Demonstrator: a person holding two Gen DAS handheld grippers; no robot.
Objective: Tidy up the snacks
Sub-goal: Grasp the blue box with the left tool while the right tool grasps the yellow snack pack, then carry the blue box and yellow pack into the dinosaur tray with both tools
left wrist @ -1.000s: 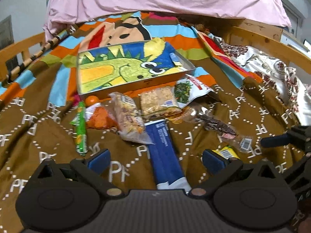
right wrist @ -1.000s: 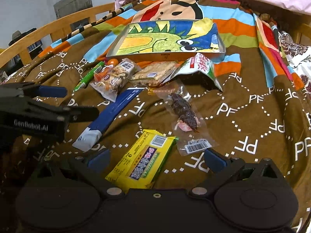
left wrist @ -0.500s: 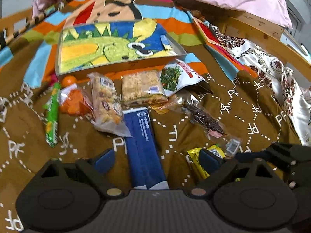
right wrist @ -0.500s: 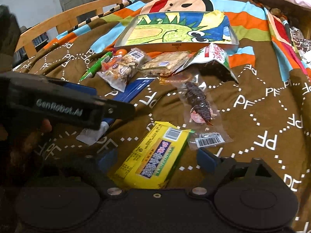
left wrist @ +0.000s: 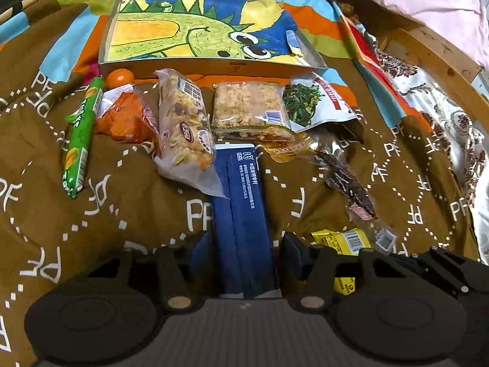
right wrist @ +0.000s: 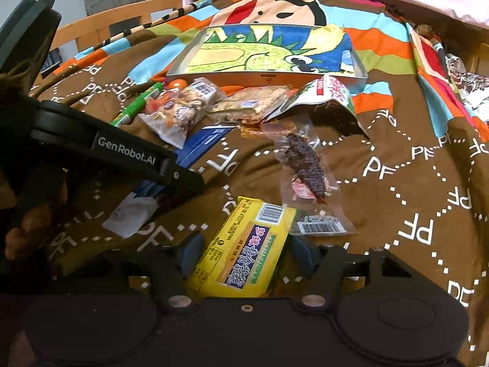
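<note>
The left claw (left wrist: pixel 246 246) straddles the near end of the long dark-blue packet (left wrist: pixel 241 202) at the bottom centre of the left wrist view, its jaws closing with the packet between them – the pads sit just beside its long edges, and whether they press yet is hard to tell. The packet looks flat, light and fairly stiff, with a slick printed film, so a pinch across its width near this end should hold, though the far end lies tucked under the mixed-nut bag (left wrist: pixel 185 128) and may drag it. In the right wrist view the right claw (right wrist: pixel 243 252) is likewise closing around the yellow biscuit packet (right wrist: pixel 244 250) at the bottom centre; the wrapper is glossy and probably slippery, the contents likely brittle, so a gentle grip across the short side suits it. Both packets lie on the brown blanket (left wrist: pixel 137 214) of the bed. The open box lined with a dinosaur drawing (left wrist: pixel 201 30), in the upper middle of the frame, seems the likely place for them – a judgement only.
</note>
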